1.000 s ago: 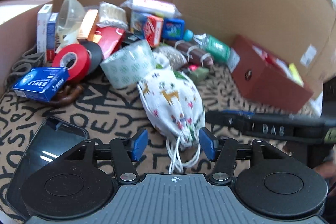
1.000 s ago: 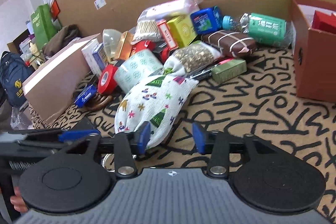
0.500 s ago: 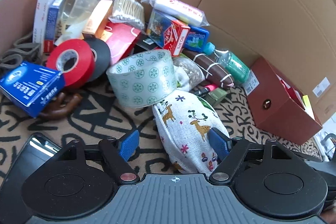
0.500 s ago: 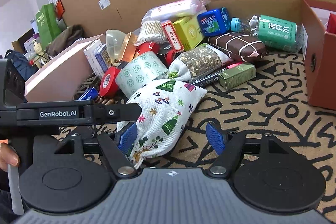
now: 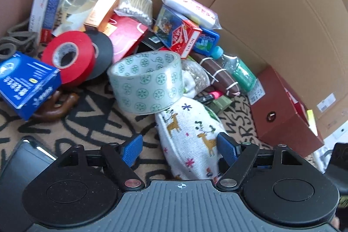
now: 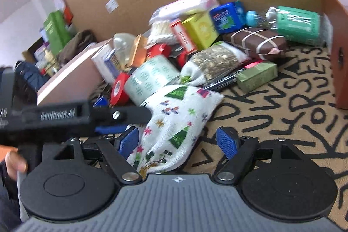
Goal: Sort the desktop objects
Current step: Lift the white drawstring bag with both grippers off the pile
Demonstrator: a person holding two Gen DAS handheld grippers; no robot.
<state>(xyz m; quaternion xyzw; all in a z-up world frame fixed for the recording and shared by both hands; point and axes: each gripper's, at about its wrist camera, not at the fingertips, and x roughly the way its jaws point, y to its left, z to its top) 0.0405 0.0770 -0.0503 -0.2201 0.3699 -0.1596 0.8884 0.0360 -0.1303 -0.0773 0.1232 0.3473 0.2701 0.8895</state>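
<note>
— Where's the cloth bag [image 5: 191,145]?
— On the patterned mat [image 6: 271,123], against the tape roll [image 5: 150,82]. The left gripper [image 5: 180,146] is spread wide around it; the right gripper [image 6: 178,141] gapes too, holding nothing.
— Any risk?
— 2 tools crowd 1 soft bag. It could sag loose, or nudge the roll into the pile.

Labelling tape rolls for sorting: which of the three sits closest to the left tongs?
The clear tape roll printed with green flower circles. It lies nearest the open left tongs; the red roll and black roll sit farther back left.
</note>
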